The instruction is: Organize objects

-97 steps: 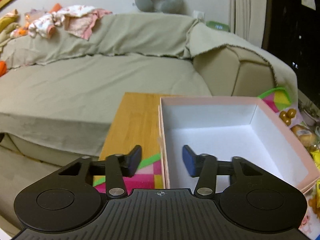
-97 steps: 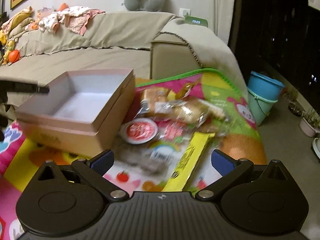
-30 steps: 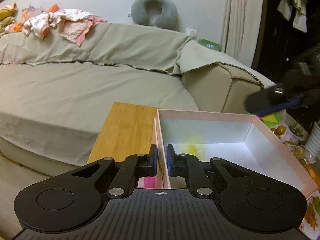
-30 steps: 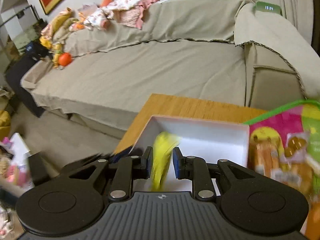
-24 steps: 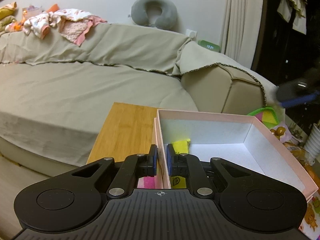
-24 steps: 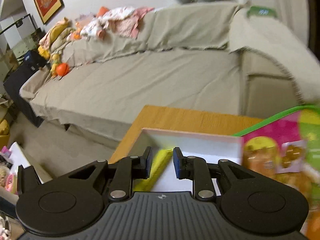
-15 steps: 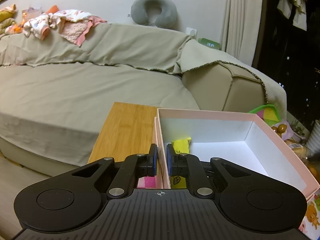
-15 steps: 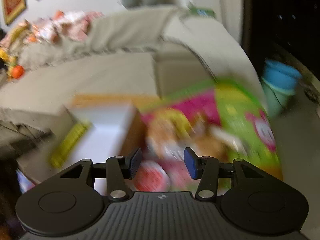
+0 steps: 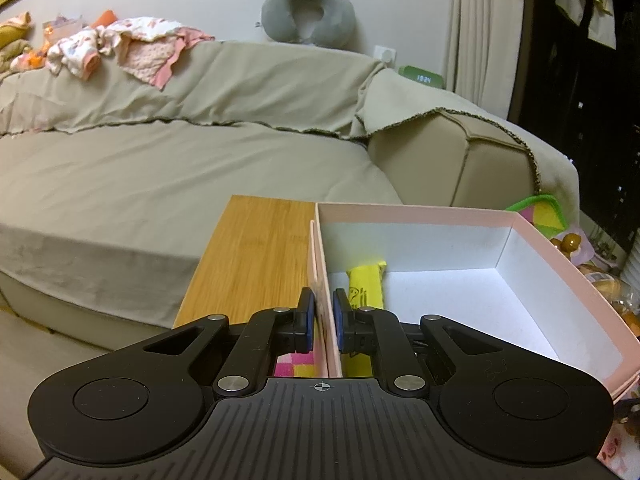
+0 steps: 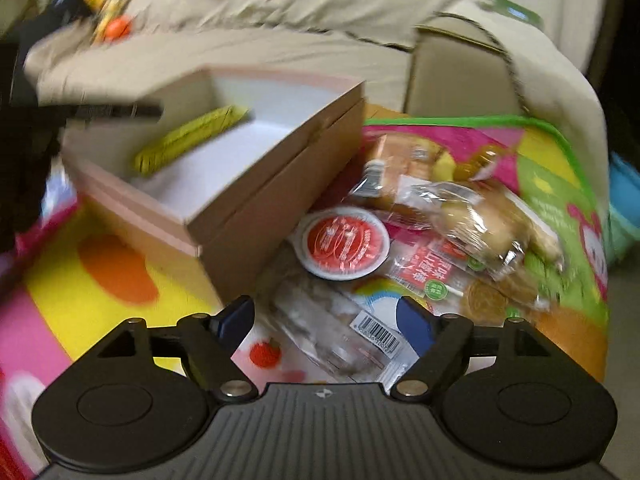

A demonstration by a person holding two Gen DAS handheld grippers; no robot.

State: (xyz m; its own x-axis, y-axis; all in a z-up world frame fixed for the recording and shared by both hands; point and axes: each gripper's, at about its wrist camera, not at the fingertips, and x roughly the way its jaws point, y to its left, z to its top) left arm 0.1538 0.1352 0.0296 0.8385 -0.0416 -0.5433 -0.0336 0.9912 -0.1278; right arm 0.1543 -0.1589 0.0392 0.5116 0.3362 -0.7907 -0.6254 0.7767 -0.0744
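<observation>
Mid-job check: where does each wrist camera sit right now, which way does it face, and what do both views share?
Left wrist: behind the left gripper, shut on the pink box wall, facing the sofa.
Right wrist: behind the right gripper, jaws just opened, nothing gripped, angled down at the snack packets on the play mat.
Shared: the box with the yellow packet inside, and the sofa.

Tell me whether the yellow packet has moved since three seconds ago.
Yes. The yellow packet lay on the colourful mat right of the pink box then; it now lies inside the box, along its left wall.
</observation>
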